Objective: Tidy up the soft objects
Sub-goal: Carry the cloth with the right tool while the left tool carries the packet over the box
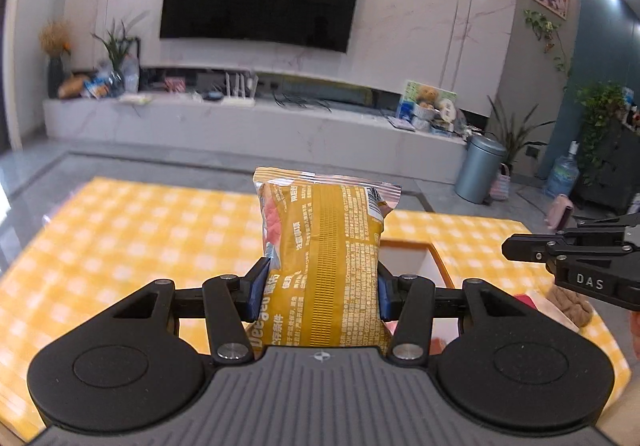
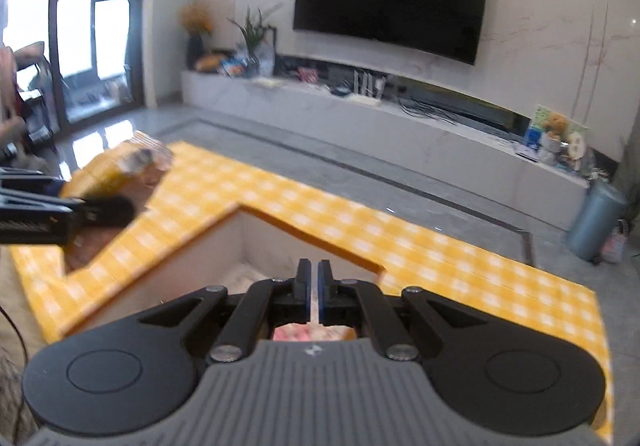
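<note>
Left wrist view: left claw (image 1: 320,292) squeezes a crinkly yellow foil snack bag (image 1: 322,258) around its middle, above the yellow-checked bench (image 1: 120,246). Looks light, squashy, slippery, so mid-body's the spot.

Right wrist view: right claw (image 2: 314,288) is fully closed, empty, over the white open box (image 2: 224,258) holding something pink.

We hold our left tongs (image 1: 320,288), black-linked with blue pads, tilted downward and clamped on the sides of an upright yellow foil snack packet (image 1: 320,262); the pads press its lower half; our right tongs (image 2: 314,284), the same black build, also tilt downward, their blue pads closed together with nothing between them.
</note>
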A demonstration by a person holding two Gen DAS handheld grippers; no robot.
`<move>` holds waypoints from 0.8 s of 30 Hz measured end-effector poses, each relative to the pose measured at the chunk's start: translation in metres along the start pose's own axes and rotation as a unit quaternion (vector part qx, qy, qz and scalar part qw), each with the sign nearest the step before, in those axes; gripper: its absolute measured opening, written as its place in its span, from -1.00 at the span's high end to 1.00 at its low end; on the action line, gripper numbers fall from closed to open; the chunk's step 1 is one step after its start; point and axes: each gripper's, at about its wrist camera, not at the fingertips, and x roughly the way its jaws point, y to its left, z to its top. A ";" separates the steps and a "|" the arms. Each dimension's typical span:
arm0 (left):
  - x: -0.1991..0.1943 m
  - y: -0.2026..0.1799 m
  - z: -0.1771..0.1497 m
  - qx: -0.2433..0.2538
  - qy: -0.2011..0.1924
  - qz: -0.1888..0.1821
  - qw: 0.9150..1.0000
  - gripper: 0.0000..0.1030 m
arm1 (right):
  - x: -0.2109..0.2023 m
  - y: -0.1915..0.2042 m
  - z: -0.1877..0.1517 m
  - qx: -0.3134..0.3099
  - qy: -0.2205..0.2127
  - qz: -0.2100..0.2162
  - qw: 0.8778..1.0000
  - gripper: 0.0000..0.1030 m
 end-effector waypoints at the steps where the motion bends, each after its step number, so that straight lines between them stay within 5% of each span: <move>1: 0.000 0.002 0.001 0.001 0.005 -0.011 1.000 -0.12 | 0.000 -0.004 -0.006 0.010 0.008 -0.004 1.000 1.00; 9: -0.004 0.005 0.001 0.005 0.033 -0.102 0.994 -0.12 | -0.035 -0.084 -0.074 0.116 0.019 -0.077 0.990 0.97; 14: -0.001 -0.017 -0.007 0.028 0.051 -0.134 0.989 -0.12 | -0.033 -0.109 -0.128 0.094 0.069 -0.099 0.988 0.86; 16: 0.001 -0.026 -0.011 0.040 0.054 -0.139 0.988 -0.12 | -0.025 -0.113 -0.148 0.096 0.093 -0.087 0.987 0.44; 18: 0.003 -0.035 -0.016 0.055 0.057 -0.142 0.987 -0.12 | -0.015 -0.112 -0.167 0.088 0.120 -0.073 0.986 -0.65; 24: 0.010 -0.051 -0.032 0.082 0.071 -0.131 0.985 -0.12 | 0.018 -0.100 -0.200 0.078 0.150 -0.036 0.985 -0.78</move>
